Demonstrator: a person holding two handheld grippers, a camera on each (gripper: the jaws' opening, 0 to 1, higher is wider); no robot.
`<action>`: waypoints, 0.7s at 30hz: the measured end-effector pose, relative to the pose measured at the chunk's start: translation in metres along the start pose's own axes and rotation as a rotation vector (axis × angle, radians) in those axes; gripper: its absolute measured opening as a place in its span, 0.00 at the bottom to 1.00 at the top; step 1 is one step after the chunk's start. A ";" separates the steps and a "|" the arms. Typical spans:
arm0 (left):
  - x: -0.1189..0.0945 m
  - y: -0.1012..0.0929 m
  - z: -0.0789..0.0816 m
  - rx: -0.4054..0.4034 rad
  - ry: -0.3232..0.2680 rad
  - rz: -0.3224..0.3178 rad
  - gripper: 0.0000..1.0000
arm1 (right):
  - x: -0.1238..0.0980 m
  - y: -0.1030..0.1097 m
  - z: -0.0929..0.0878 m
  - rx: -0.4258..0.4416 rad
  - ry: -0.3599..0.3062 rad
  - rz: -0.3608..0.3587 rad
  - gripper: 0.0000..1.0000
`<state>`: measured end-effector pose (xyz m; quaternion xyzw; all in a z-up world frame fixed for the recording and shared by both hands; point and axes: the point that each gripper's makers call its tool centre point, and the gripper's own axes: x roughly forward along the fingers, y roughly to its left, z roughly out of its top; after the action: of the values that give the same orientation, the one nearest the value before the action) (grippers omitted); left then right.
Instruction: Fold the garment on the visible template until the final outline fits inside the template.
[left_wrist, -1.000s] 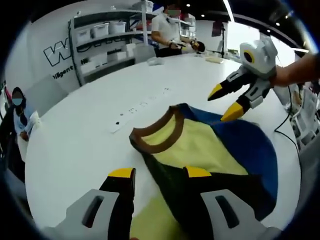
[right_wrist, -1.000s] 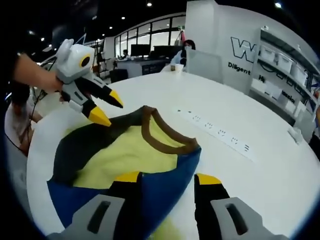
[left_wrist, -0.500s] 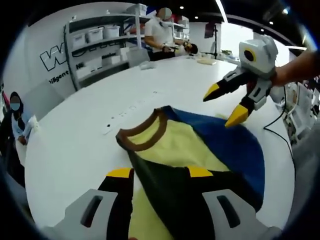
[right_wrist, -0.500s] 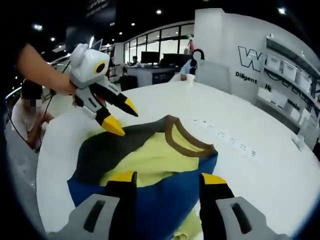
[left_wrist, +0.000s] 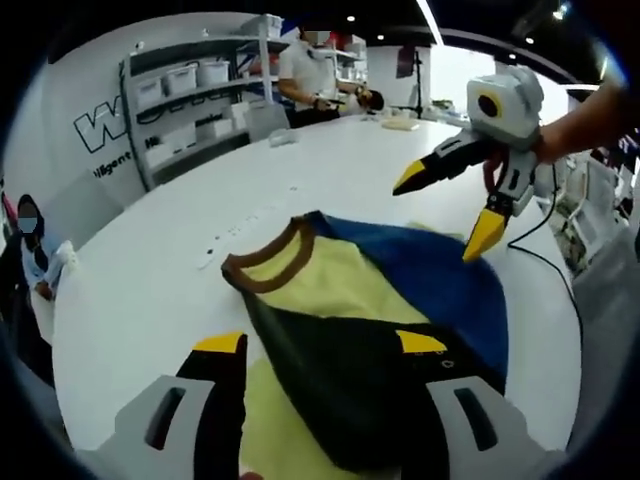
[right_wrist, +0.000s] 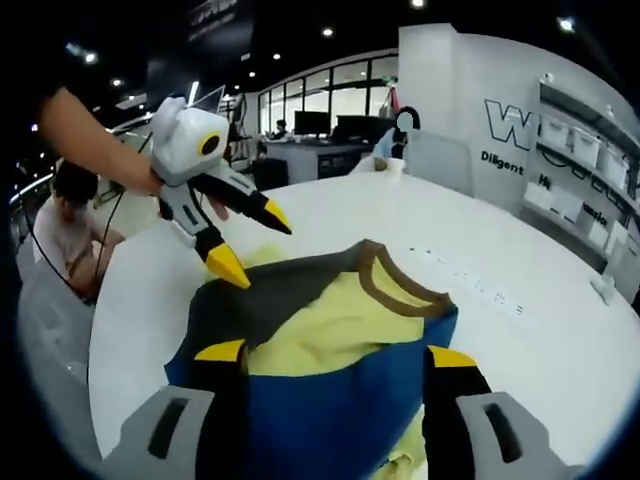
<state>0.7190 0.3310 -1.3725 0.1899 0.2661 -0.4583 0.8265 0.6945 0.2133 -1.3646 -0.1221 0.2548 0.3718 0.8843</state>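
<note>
my left gripper (left_wrist: 322, 345) hangs low with its jaws spread wide and nothing between them; the dark sleeve side of the garment (left_wrist: 370, 300) lies flat just beneath and ahead of them. my right gripper (right_wrist: 335, 355) is likewise spread and empty, hovering over the blue sleeve side, and from the left gripper view i see it (left_wrist: 450, 205) raised above the far blue edge, tips angled down, not touching cloth as far as i can tell. the hand (left_wrist: 585, 120) behind it comes in from the side, wrist cocked downward. the shirt, yellow in the middle with a brown collar (left_wrist: 268, 268) pointing away from both tongs, rests on the white table (left_wrist: 150, 270). i can't make out a template outline under it. i judge i'm between folds, lining up the next grab: each tong needs to drop onto its own sleeve edge, pinch, then carry it inward over the yellow panel.
</note>
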 end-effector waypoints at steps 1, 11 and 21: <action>-0.001 -0.004 -0.001 0.017 0.000 -0.009 0.59 | -0.001 0.004 -0.001 -0.001 -0.002 0.004 0.71; -0.009 -0.031 -0.006 0.102 0.002 -0.078 0.62 | -0.009 0.036 -0.007 -0.045 -0.005 0.043 0.70; -0.012 -0.060 -0.025 0.176 0.033 -0.151 0.59 | -0.011 0.075 -0.022 -0.102 0.016 0.092 0.61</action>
<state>0.6554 0.3221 -1.3896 0.2486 0.2520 -0.5375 0.7654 0.6257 0.2500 -1.3787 -0.1582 0.2478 0.4238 0.8567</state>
